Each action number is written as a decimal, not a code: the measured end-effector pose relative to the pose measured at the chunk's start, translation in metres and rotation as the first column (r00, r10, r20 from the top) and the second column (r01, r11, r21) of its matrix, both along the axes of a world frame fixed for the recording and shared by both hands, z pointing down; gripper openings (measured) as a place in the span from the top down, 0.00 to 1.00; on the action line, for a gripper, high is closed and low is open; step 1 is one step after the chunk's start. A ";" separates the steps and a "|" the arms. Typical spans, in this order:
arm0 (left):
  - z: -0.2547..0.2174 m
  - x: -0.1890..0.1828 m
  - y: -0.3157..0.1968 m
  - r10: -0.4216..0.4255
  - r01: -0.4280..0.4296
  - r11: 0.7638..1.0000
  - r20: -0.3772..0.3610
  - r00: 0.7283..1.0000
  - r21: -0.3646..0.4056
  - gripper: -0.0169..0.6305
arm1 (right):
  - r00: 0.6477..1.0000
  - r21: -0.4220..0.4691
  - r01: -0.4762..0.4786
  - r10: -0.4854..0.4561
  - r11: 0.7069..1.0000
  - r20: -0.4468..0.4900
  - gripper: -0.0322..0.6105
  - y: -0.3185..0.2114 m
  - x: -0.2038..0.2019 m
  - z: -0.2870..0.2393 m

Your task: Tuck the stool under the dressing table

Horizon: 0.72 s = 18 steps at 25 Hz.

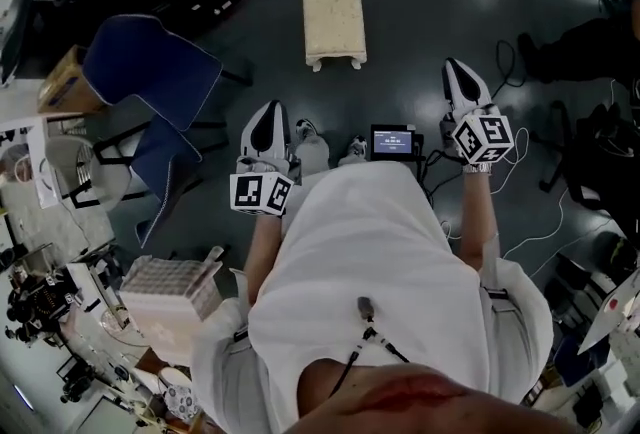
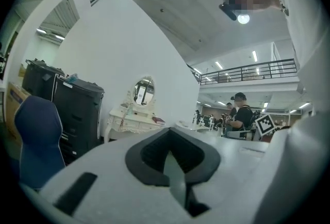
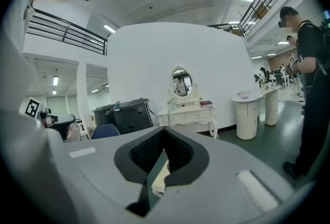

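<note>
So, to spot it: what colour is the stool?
Cream padded stool; clearest in the head view.

Stool [image 1: 333, 22] stands alone on the dark floor ahead of the person, cream padded top up, well apart from both grippers. Left gripper [image 1: 267, 117] and right gripper [image 1: 457, 74] are held out in front of the white shirt [image 1: 370, 272], both pointing forward, touching nothing. Small lit screen [image 1: 393, 141] sits between them. Blue chair [image 1: 150, 72] at left, white cable [image 1: 545, 232] on the floor at right.
</note>
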<state>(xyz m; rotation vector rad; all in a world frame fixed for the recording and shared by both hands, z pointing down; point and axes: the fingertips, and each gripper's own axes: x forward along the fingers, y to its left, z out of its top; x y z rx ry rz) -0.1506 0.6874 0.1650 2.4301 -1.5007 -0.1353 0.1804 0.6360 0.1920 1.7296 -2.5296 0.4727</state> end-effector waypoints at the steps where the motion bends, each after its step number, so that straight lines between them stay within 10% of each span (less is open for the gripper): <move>1: 0.000 -0.001 -0.006 -0.004 0.004 1.000 0.005 1.000 0.004 0.97 | 1.000 0.003 -0.001 0.001 1.000 0.002 0.94 -0.008 0.002 0.001; 18: 0.052 0.003 -0.219 0.211 -0.210 0.977 0.034 0.977 -0.035 0.97 | 0.999 -0.122 -0.028 0.026 0.992 -0.019 0.94 -0.170 -0.036 0.059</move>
